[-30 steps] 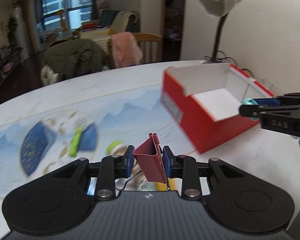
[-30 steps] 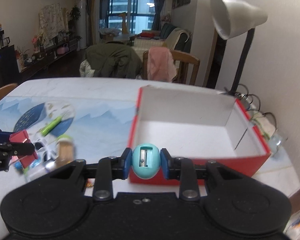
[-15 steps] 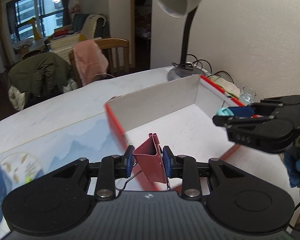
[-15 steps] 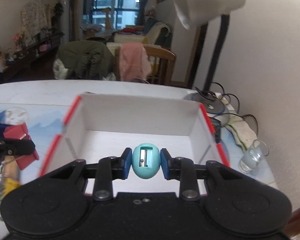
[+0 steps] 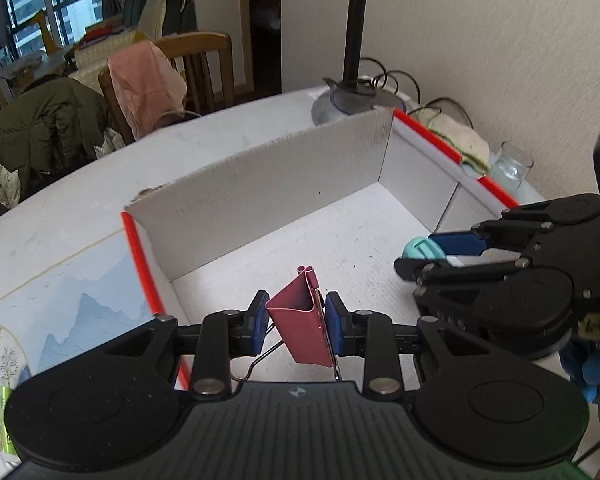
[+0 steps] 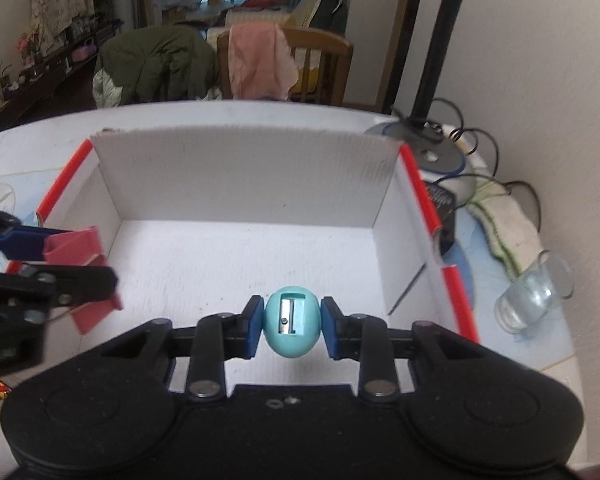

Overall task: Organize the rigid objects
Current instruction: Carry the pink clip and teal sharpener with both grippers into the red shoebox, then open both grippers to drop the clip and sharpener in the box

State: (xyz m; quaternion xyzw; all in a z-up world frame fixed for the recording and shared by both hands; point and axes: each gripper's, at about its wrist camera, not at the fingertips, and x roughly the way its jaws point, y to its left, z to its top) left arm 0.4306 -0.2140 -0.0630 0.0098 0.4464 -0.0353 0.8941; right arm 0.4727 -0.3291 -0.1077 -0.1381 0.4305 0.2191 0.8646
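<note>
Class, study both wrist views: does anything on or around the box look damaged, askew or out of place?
One thing: the box has a ragged, torn-looking far-left top corner, visible in both views. A drinking glass sits near the table edge. Otherwise the binder clip and sharpener are held squarely over the box.

White table: open red box, lamp base, glass, illustrated mat.

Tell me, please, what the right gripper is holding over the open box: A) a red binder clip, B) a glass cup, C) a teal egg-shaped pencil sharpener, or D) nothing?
C: the right gripper is clamped on the teal egg-shaped pencil sharpener above the box; the left gripper has the red binder clip.
</note>
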